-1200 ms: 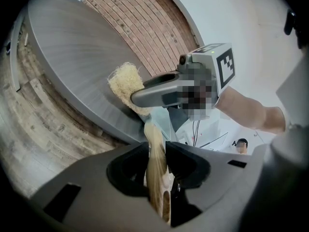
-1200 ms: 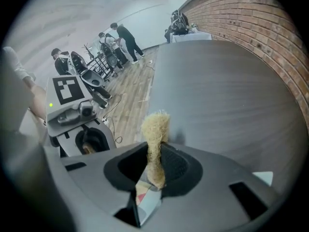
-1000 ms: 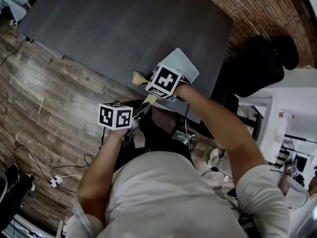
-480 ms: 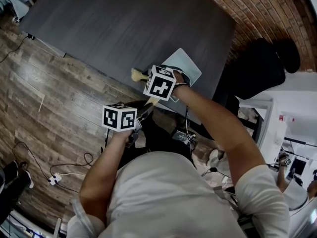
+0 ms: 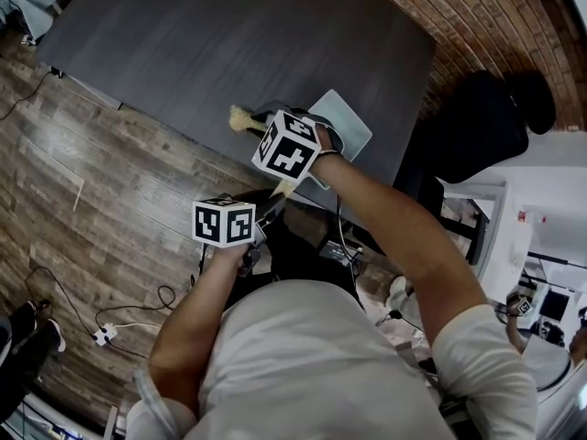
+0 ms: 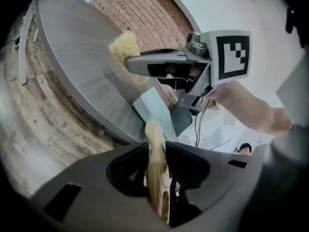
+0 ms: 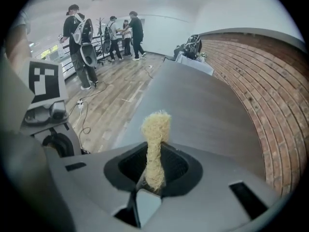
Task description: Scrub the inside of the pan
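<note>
A pale blue square pan (image 5: pixel 347 123) sits at the near edge of the dark table, partly hidden by my right gripper's marker cube. Its wooden handle (image 5: pixel 282 188) runs back into my left gripper (image 5: pixel 269 209), which is shut on it; the left gripper view has that handle (image 6: pixel 155 144) between the jaws and the pan (image 6: pixel 153 111) beyond. My right gripper (image 5: pixel 261 126) is shut on a straw-coloured fibre scrubber (image 5: pixel 240 117), held over the table left of the pan. The scrubber (image 7: pixel 155 129) sticks out past the jaws in the right gripper view.
The dark grey table (image 5: pixel 229 44) stretches away ahead, with a brick wall (image 5: pixel 477 16) at its right. A black chair (image 5: pixel 486 117) stands to the right. Cables (image 5: pixel 101 333) lie on the wood floor. Several people (image 7: pixel 82 37) stand far off.
My right gripper has swung left and up in the head view, carrying the scrubber out over the table and away from the pan. The left gripper has kept still on the handle.
</note>
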`<state>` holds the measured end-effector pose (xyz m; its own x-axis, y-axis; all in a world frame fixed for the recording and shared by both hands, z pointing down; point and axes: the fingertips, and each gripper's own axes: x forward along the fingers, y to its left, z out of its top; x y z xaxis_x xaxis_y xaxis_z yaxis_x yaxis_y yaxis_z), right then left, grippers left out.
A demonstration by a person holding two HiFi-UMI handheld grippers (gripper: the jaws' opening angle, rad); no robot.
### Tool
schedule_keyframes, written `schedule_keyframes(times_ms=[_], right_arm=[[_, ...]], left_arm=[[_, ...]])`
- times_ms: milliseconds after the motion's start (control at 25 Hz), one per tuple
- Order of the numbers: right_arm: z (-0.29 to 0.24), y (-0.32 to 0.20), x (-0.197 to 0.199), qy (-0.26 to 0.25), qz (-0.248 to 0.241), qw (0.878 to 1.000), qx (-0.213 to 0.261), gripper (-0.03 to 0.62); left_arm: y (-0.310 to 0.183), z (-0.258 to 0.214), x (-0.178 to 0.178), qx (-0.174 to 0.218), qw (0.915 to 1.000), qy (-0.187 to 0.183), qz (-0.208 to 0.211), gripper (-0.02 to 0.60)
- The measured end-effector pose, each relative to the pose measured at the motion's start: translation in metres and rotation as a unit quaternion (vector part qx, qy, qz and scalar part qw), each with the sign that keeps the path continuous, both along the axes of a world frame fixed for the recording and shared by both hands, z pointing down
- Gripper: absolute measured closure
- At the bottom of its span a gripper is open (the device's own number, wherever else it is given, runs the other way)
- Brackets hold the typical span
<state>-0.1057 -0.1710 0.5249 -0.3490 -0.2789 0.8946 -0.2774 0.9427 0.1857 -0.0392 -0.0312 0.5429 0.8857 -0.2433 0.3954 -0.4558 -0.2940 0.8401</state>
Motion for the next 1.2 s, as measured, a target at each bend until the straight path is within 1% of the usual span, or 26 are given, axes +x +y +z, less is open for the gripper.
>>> schedule_keyframes(times_ms=[280, 440, 600, 720, 960, 1200], right_arm=[[-0.022, -0.007, 0.011, -0.026, 0.043, 0.999, 0.019, 0.511], [-0.028, -0.007, 0.029, -0.028, 0.071, 0.997, 0.027, 0.511], [-0.033, -0.005, 0.048, -0.031, 0.099, 0.994, 0.035, 0.511], [-0.038, -0.002, 0.063, -0.033, 0.118, 0.992, 0.040, 0.511], [-0.050, 0.009, 0.100, -0.037, 0.160, 0.985, 0.054, 0.511], [-0.060, 0.027, 0.135, -0.034, 0.197, 0.977, 0.066, 0.511]], left_arm=[[-0.011, 0.000, -0.001, 0.001, 0.9998, -0.005, -0.019, 0.465], [-0.019, 0.001, 0.001, 0.001, 0.9995, -0.007, -0.030, 0.465], [-0.025, 0.002, 0.007, -0.004, 0.9996, -0.013, -0.026, 0.463], [-0.025, 0.001, 0.017, -0.004, 0.9998, -0.018, -0.004, 0.463], [-0.014, 0.000, 0.043, -0.001, 0.9977, -0.024, 0.064, 0.462], [-0.002, -0.001, 0.063, 0.000, 0.9944, -0.024, 0.103, 0.463]])
